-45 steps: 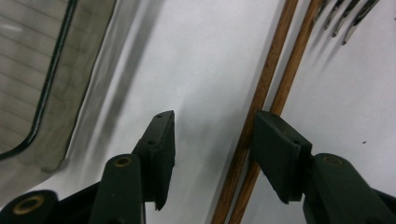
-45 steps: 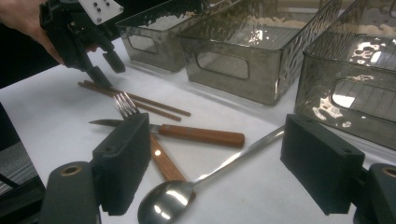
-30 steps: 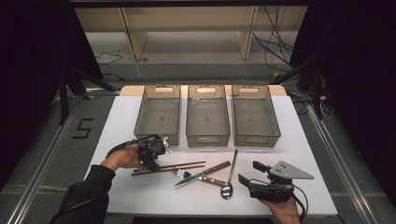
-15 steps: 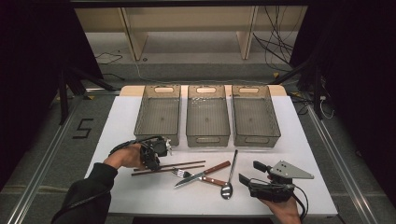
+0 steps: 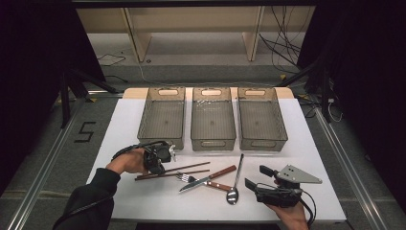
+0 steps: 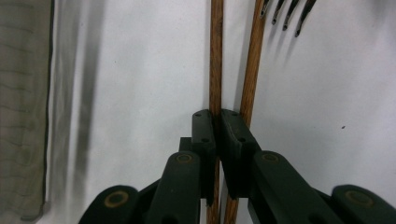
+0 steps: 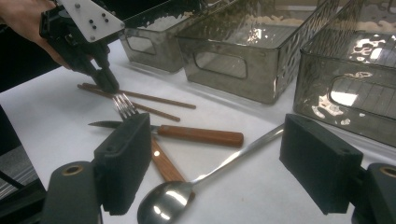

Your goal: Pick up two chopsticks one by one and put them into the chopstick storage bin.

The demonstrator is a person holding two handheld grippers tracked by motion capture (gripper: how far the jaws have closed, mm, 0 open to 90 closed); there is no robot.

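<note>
Pinching one wooden chopstick (image 6: 215, 56) on the white counter (image 5: 143, 201), the left claw (image 5: 163, 158) has just closed; its twin (image 6: 251, 60) apparently lies just outside. Right claw (image 7: 219, 163) spread above the spoon (image 7: 187, 191).

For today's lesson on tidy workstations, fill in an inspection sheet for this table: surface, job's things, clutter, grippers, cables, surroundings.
Surface: white table, bare around the cutlery.
Job's things: two chopsticks side by side near the left edge; three bins in a row behind, with nothing in them.
Clutter: fork, knife and spoon lying crossed in the middle.
Grippers: left gripper has just closed its jaws on one chopstick, the other lies beside it; right gripper open, apart from the cutlery, above the spoon.
Cables: one trails from each gripper; more lie on the floor behind.
Surroundings: dark room, wooden shelf frame beyond, a 5 marked on the floor.
</note>
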